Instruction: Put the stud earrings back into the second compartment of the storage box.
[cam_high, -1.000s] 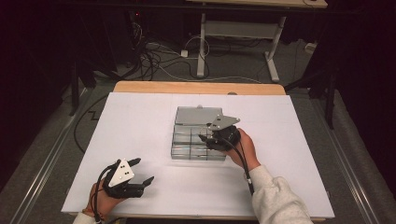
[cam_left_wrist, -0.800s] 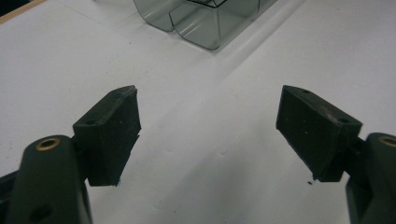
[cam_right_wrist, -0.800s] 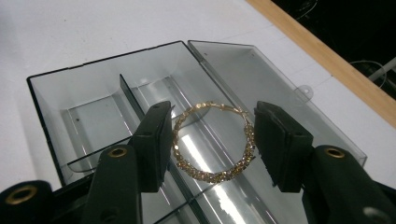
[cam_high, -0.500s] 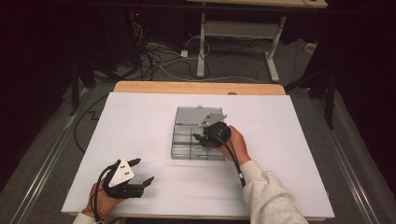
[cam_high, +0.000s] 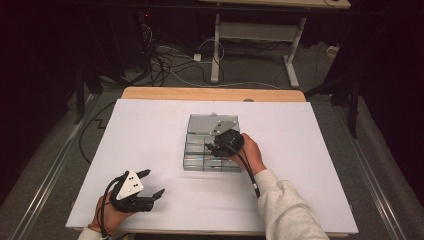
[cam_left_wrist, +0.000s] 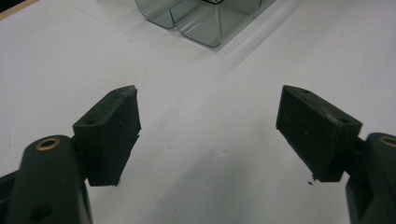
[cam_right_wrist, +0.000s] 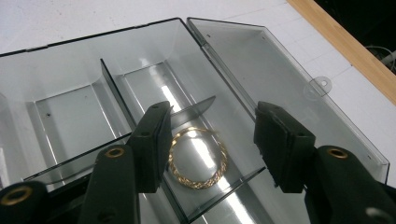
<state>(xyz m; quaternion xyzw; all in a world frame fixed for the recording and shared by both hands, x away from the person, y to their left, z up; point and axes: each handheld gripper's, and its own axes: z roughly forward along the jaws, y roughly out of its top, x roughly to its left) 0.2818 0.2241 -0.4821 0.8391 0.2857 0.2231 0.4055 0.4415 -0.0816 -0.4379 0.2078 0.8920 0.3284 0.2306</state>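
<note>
A clear plastic compartment box lies mid-table with its lid folded open. A gold twisted ring-shaped bracelet rests on the floor of one compartment. My right gripper hangs over that compartment, open; its jaws have just been opening a little, and the bracelet lies below and between them, untouched. From the high view the right gripper points down into the box's right side. My left gripper sits near the front left of the table, open and holding nothing. Ahead of the left gripper is a corner of the box.
White paper covers the table, with a wooden edge at the back. Thin dividers split the box into several compartments. On the floor behind the table lie cables, beside a metal stand.
The right hand has shifted left and sunk toward the box, so the gripper now sits lower over its compartments. The left hand has stayed where it was.
</note>
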